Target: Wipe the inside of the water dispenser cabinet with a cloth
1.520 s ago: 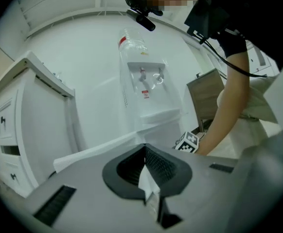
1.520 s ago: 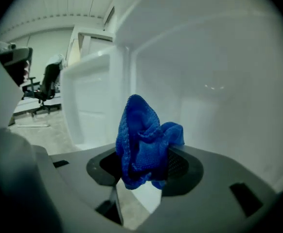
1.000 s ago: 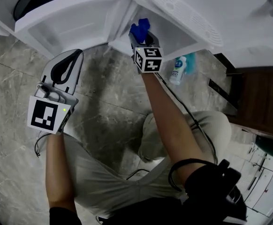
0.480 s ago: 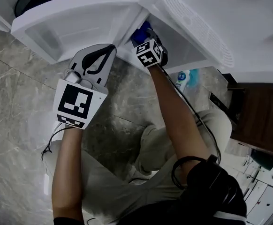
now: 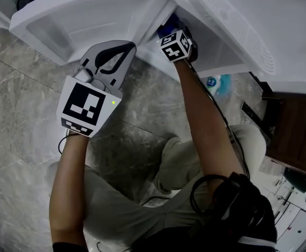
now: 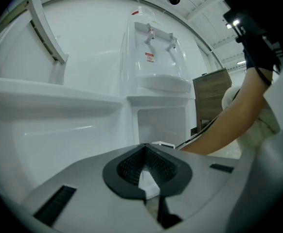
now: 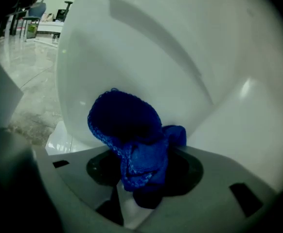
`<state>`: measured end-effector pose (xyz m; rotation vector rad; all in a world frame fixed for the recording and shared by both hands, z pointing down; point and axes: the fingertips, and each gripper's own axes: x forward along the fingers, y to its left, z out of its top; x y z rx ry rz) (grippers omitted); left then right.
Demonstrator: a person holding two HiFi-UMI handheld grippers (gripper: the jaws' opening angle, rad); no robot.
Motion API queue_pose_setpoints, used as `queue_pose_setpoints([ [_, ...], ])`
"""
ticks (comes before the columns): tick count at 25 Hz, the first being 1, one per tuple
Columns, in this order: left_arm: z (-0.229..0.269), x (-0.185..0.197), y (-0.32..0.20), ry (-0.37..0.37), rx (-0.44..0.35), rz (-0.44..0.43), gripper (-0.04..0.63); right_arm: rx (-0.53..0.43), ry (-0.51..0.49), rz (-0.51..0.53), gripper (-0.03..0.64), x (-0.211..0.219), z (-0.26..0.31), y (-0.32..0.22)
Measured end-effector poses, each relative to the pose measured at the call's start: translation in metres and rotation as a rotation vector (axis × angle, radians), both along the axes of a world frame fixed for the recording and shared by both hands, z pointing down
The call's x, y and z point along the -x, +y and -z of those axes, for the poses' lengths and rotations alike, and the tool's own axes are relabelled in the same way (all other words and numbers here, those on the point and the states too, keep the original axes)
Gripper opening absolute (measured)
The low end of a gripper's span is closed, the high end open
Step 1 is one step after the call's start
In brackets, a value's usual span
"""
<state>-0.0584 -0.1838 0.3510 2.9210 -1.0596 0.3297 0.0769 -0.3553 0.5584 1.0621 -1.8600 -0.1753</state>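
The left gripper [image 5: 128,48] has swung up from low over the floor [image 5: 16,88] to the open cabinet door [image 5: 90,14], and its closed tips now sit just beside the door's lower edge. The right gripper [image 5: 170,29] has pushed further into the water dispenser cabinet [image 5: 232,35] and rolled, turning its marker cube [image 5: 176,45]. The blue cloth [image 5: 171,21] it clamps showed plainly before and is now mostly hidden, seemingly against the inner wall.

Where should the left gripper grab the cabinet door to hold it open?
Pinch the door by its raised rim near the free end, approaching from the inner face. The panel is broad and flat; only the rim fits the left gripper, shut now.
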Motion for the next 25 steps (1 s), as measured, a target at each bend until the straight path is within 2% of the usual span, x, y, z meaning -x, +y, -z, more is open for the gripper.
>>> queue_pose_setpoints([
  [3, 0.004, 0.0, -0.001, 0.02, -0.004, 0.001, 0.008, -0.063, 0.0, -0.025, 0.183, 0.006, -0.001, 0.011],
  [6, 0.008, 0.0, -0.004, 0.059, 0.005, 0.018, 0.008, -0.1, 0.072, 0.034, 0.183, 0.005, -0.003, 0.011],
  [12, 0.007, -0.003, -0.007, 0.057, 0.008, 0.033, 0.008, -0.011, 0.154, 0.032, 0.183, -0.016, -0.003, -0.024],
  [17, 0.014, -0.006, -0.012, 0.125, 0.018, 0.061, 0.008, -0.09, 0.105, -0.055, 0.183, -0.01, -0.001, -0.015],
  [21, 0.012, -0.005, -0.016, 0.161, 0.037, 0.052, 0.008, -0.177, 0.114, -0.064, 0.183, -0.002, -0.001, -0.003],
  [25, 0.008, 0.0, -0.02, 0.157, 0.045, 0.071, 0.008, -0.12, 0.105, -0.017, 0.183, -0.007, -0.001, -0.013],
])
